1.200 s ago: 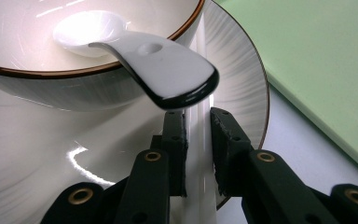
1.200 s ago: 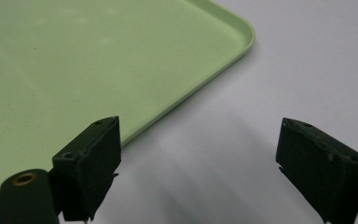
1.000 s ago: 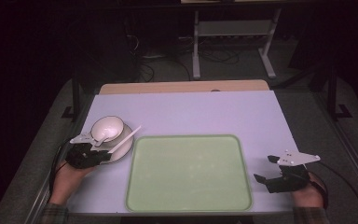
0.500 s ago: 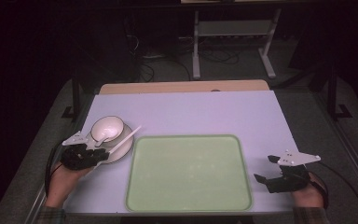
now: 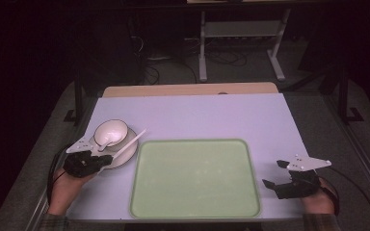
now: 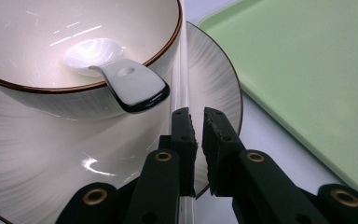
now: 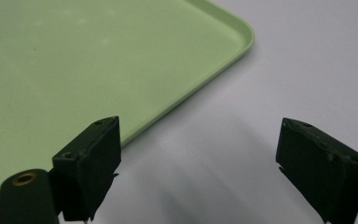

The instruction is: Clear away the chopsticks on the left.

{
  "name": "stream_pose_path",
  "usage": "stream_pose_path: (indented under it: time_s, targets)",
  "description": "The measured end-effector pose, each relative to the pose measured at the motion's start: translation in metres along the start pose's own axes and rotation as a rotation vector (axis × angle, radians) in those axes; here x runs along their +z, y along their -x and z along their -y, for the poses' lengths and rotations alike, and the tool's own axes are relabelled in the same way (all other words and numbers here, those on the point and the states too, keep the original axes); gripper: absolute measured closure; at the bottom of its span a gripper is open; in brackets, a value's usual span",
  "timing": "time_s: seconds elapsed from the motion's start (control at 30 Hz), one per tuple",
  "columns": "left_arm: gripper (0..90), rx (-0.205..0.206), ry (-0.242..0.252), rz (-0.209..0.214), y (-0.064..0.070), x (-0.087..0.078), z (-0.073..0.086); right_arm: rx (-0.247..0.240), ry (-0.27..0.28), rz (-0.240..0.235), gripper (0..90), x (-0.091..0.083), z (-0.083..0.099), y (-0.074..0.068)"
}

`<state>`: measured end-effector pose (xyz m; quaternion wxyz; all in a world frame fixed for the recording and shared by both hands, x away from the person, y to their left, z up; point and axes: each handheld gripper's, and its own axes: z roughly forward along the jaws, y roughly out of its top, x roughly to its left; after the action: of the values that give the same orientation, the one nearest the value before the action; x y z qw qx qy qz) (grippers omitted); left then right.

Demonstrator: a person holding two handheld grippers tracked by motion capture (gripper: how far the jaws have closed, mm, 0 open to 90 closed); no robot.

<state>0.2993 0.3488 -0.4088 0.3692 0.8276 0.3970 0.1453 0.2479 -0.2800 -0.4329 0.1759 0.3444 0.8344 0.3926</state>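
1. The left gripper is held low at the table's left edge, pointed to the right over the near rim of the saucer; the left hand comes in from the bottom, wrapped around the gripper's rear.
2. In the left gripper view its jaws are seen nearly together, closed on a thin white chopstick that runs forward between them (the stick lies across the saucer, just beside the bowl's wall).
3. In the high view the chopstick is seen slanting up and right from the gripper, its far end past the saucer's rim and close to the tray's left corner.
4. The bowl sits on the saucer, with a white spoon resting in it, its handle end laid over the rim.
5. The right gripper is held at the table's near right, just beside the tray's right edge, pointing left; the right hand is behind it.
6. Its jaws are spread wide apart with nothing between them (bare table and the tray's corner lie beyond).
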Motion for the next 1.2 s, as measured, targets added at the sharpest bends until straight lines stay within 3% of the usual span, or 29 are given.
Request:
stream_pose_path:
  time_s: [0.37, 1.2]
  targets:
    - [82.4, 0.009, 0.004, -0.011, -0.001, 0.002, 0.0, 0.0, 0.0, 0.0, 13.1, 0.0, 0.0, 0.0]
    - [83.1, 0.049, -0.066, -0.01, 0.01, 0.024, -0.004, -0.002, 0.0, 0.0, 13.1, 0.0, 0.0, 0.0]
